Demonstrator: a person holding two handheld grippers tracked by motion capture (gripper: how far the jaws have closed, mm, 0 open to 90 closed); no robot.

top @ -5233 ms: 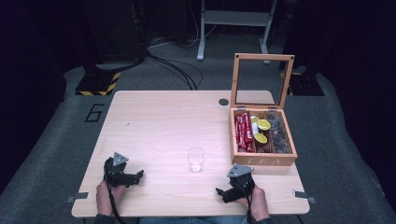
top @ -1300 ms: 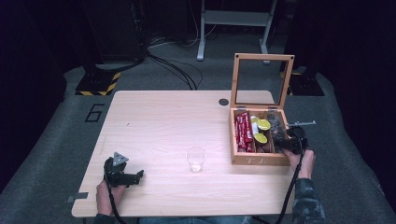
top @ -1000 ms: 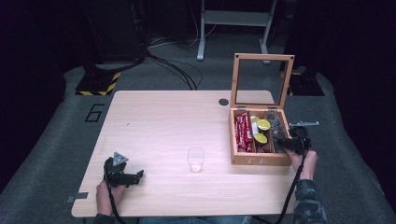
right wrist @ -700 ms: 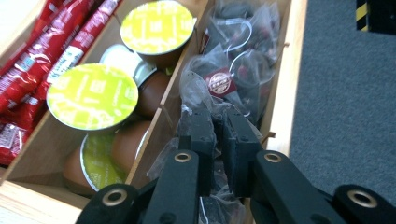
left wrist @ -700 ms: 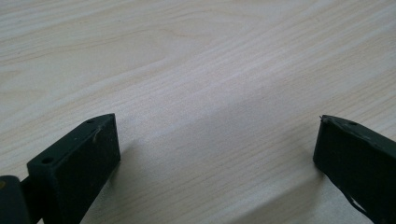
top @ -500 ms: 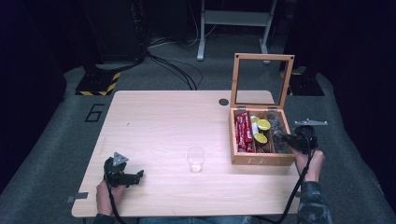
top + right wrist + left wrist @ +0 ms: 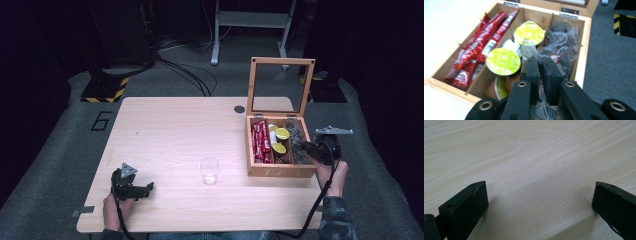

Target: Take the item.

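An open wooden box (image 7: 281, 171) stands at the table's right, its glass lid (image 7: 280, 85) upright. Inside lie red sachets (image 7: 484, 37) on the left, yellow-green capsules (image 7: 502, 61) in the middle and clear packets (image 7: 564, 50) on the right. My right gripper (image 7: 540, 61) reaches into the right compartment and is shut on a clear packet (image 7: 529, 48), whose top sticks up past the jaws. In the high view my right gripper (image 7: 307, 148) is at the box's right side. My left gripper (image 7: 145, 189) rests open on the table at the front left, with bare wood between its jaws (image 7: 540, 195).
A clear empty cup (image 7: 210, 171) stands mid-table near the front, left of the box. A small dark disc (image 7: 239, 109) lies at the far edge. Grey carpet, cables and a metal stand lie beyond the table.
The right gripper left the table's front edge and went to the box's right compartment, then drew slightly right over the last second. The left gripper stayed put.
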